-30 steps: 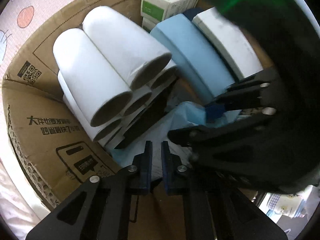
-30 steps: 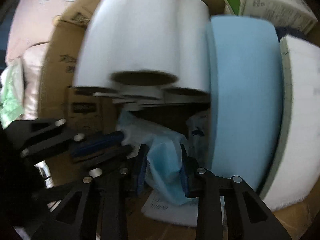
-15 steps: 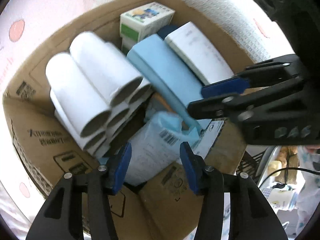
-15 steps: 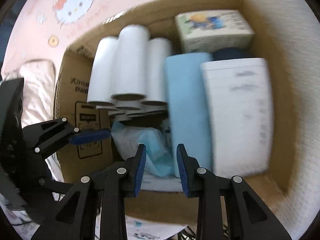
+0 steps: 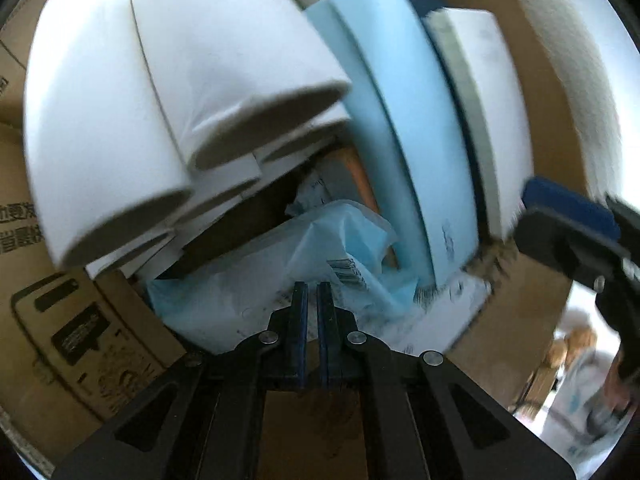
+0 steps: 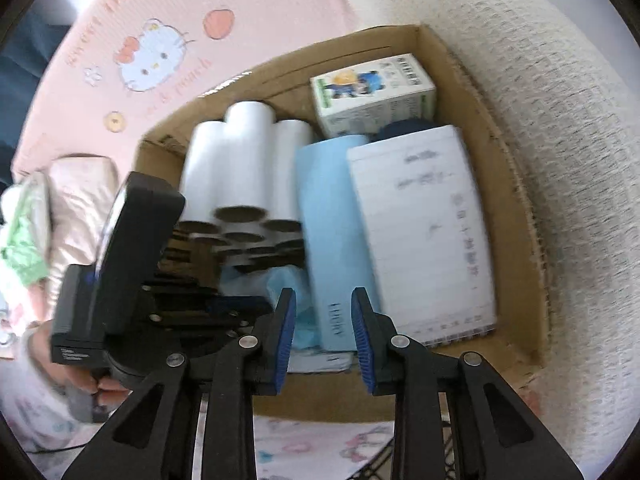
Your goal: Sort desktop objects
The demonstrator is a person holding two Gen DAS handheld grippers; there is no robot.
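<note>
1. Closing to a narrow slit, the left gripper [image 5: 312,296] has its blue pads almost together just above a crumpled light-blue plastic packet [image 5: 340,248]. Blur makes it impossible to tell whether any film is pinched between them.

2. The right gripper [image 6: 323,312] hangs above the box with its jaws closing; nothing sits between the pads, which stand apart and frame the near end of a light-blue pack [image 6: 336,220] far below them.

3. In the right wrist view the left gripper [image 6: 224,308] reaches down into the box at lower left, and a person's fingertips [image 6: 104,390] show beneath its housing.

4. The light-blue plastic packet lies low in the near part of the cardboard box [image 6: 516,208], beside the roll ends and against the light-blue pack, with a barcode label [image 5: 348,272] on it.

5. A bundle of white paper rolls [image 6: 244,168] lies lengthwise on the left of the box, their brown cores facing the cameras.

6. The light-blue pack lies just right of the rolls; a white pack with printed lines [image 6: 420,224] lies touching its right side.

7. A small green-and-white carton with a cartoon figure [image 6: 372,92] sits at the far end of the box.

8. The box rests between a pink cartoon-print sheet [image 6: 152,56] and a white textured cloth [image 6: 552,120].
</note>
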